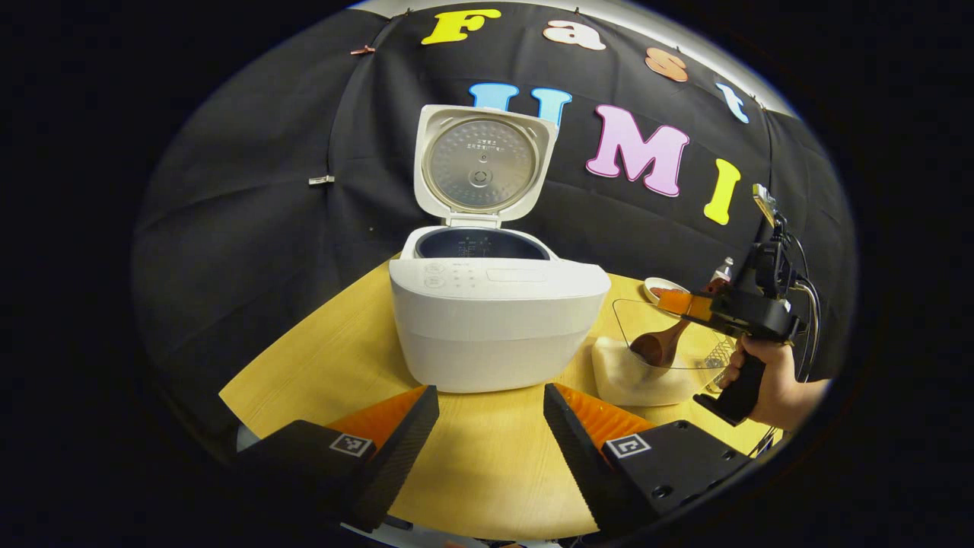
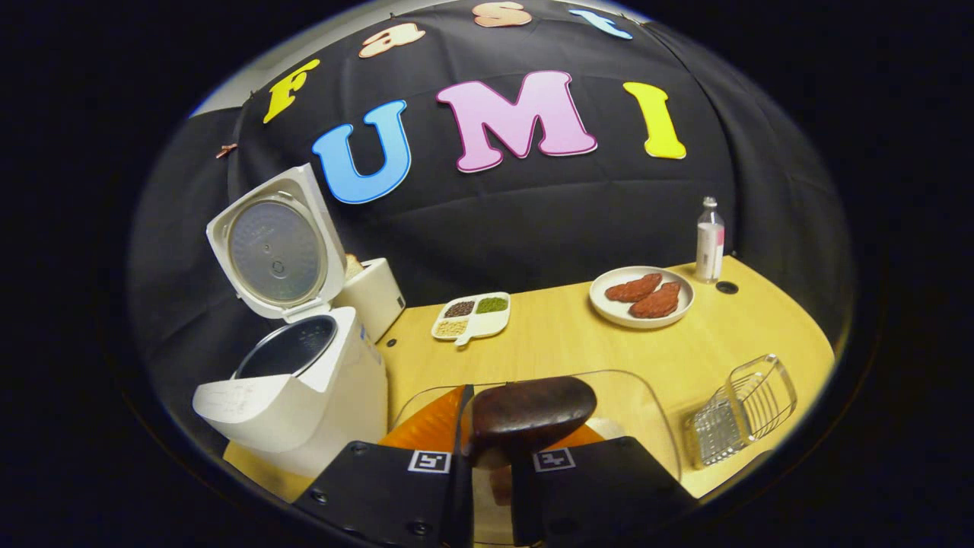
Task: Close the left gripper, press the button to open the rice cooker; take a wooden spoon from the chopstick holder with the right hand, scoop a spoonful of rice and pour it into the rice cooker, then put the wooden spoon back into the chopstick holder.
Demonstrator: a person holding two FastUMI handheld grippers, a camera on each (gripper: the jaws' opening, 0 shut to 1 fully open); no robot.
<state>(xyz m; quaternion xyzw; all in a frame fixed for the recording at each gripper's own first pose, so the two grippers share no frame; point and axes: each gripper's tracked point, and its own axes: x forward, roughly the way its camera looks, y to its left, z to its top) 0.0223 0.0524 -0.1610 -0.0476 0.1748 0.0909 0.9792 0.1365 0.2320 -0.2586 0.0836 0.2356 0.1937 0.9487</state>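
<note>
The white rice cooker stands on the table with its lid upright and the dark inner pot showing. In front of it my left gripper is open and holds nothing. Over at the right, a hand holds my right gripper, shut on the handle of the wooden spoon. The spoon's bowl hangs inside a clear container, just above the white rice. In the right gripper view my gripper clamps the spoon over the container's rim. The open cooker stands left of it.
A wire chopstick holder lies tilted at the right edge of the table. Farther back are a plate of brown patties, a small bottle, a divided dish of grains and a white box behind the cooker.
</note>
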